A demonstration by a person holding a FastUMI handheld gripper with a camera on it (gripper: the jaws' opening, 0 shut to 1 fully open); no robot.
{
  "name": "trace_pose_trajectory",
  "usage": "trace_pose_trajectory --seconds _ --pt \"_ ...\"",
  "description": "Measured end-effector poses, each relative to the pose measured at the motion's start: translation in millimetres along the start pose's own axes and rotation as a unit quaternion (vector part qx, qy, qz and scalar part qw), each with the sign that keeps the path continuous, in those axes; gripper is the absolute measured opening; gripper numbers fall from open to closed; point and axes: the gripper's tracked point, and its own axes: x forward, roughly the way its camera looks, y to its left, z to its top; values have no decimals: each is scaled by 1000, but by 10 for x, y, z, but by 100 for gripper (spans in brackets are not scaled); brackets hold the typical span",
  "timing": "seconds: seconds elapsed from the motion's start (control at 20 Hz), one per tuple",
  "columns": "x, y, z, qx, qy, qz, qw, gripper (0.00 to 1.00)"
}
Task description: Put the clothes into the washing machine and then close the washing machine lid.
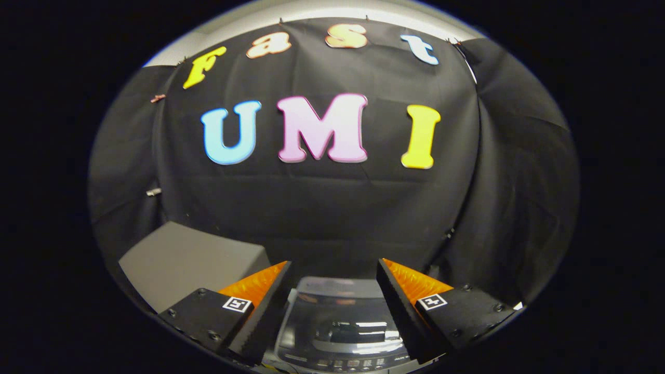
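Hand-held gripper (334, 270) spread wide, grasping nothing; washing machine (340, 327) below between its fingers, lid down

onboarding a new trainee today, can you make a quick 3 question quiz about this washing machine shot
1. True or false: the gripper is shut on a piece of clothing.
2. What lies below and between the two fingers?
A. a laundry basket
B. the washing machine
C. a folded towel
3. Fill in: the grey box stands to the ____ of the washing machine, against the black cloth wall.

Key
1. False: the fingers are spread apart with nothing between them.
2. B: its glossy lid and a row of buttons show there.
3. left
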Motion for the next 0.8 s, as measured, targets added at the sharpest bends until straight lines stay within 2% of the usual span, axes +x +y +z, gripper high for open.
trace_pose_trajectory --seconds 0.25,0.55,0.8 --pt "-311 613 428 -6 -54 31 998 100" --pt "-588 1042 411 -8 -86 40 995 100" --pt "-670 1142 418 -4 -88 36 995 100"
